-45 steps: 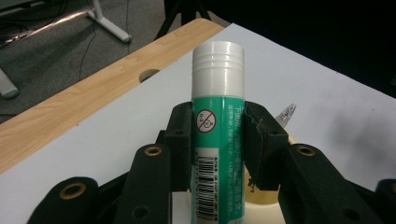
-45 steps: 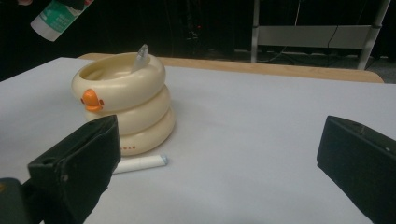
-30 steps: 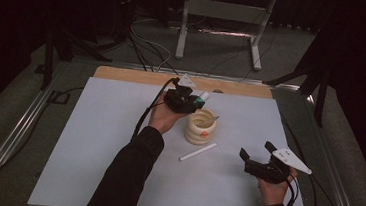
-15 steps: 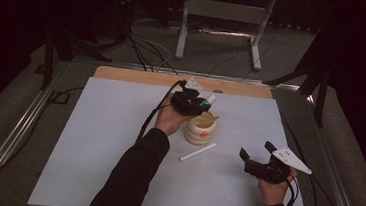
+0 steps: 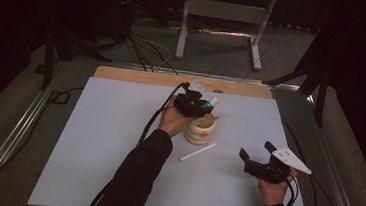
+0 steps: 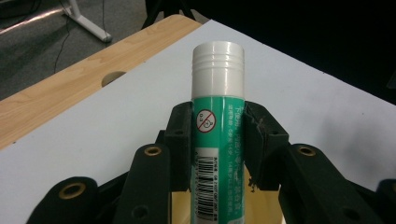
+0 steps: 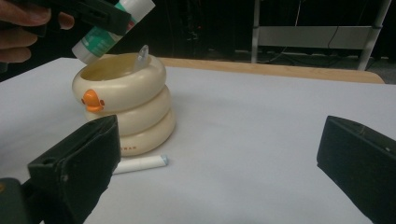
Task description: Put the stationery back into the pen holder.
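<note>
My left gripper [image 6: 217, 154] is clamped around the green label of a glue stick [image 6: 218, 130], a light, stiff, slick plastic tube best held mid-barrel, below the white cap. Its base hangs tilted just above the mouth of the cream duck-faced pen holder [image 7: 123, 105]. My right gripper [image 7: 219, 163] waits spread and empty, well off to the side.

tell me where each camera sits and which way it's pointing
High view: above the person's side, facing forward and down on the table; both forearms and hands show.
Left gripper view: on the left gripper, looking along its fingers clamped on the glue stick.
Right gripper view: on the right gripper, low over the table, facing the duck holder between its open fingers.
All three views share the glue stick.
</note>
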`<state>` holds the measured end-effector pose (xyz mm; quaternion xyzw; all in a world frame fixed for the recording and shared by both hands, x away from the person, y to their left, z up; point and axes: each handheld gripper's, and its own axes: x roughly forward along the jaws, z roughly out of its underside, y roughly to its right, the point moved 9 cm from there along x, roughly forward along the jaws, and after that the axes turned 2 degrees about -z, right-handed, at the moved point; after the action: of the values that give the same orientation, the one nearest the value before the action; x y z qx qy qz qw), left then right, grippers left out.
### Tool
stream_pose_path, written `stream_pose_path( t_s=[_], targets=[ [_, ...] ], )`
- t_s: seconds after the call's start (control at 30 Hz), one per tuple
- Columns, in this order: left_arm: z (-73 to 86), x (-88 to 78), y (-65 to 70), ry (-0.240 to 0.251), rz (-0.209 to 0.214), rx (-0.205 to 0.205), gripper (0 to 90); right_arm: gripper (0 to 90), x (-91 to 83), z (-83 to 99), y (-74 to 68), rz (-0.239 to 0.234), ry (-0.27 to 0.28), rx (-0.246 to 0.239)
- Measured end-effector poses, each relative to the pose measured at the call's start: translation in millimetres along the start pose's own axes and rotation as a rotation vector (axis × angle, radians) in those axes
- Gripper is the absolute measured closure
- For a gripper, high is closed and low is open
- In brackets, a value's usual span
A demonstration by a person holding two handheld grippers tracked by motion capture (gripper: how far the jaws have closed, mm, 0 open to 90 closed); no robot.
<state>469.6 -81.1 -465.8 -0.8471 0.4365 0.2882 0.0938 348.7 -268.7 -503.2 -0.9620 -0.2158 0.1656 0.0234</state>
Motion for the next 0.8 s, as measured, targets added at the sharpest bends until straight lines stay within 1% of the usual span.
stream_pose_path(
  t_s=[0.3,0.77,0.8],
  targets=[
    [4.0,9.1,-1.4,-0.015,-0.003,-0.011,66.0,0.0,-0.3,-0.1,0.7,0.001,0.0,0.003],
    [6.8,15.0,-1.1,-0.019,0.0,-0.018,65.9,0.0,0.1,0.3,0.6,-0.001,-0.001,0.002],
    [8.2,16.0,-0.9,-0.027,0.0,-0.014,65.9,0.0,0.0,0.3,0.6,-0.001,-0.001,0.002]
  ],
)
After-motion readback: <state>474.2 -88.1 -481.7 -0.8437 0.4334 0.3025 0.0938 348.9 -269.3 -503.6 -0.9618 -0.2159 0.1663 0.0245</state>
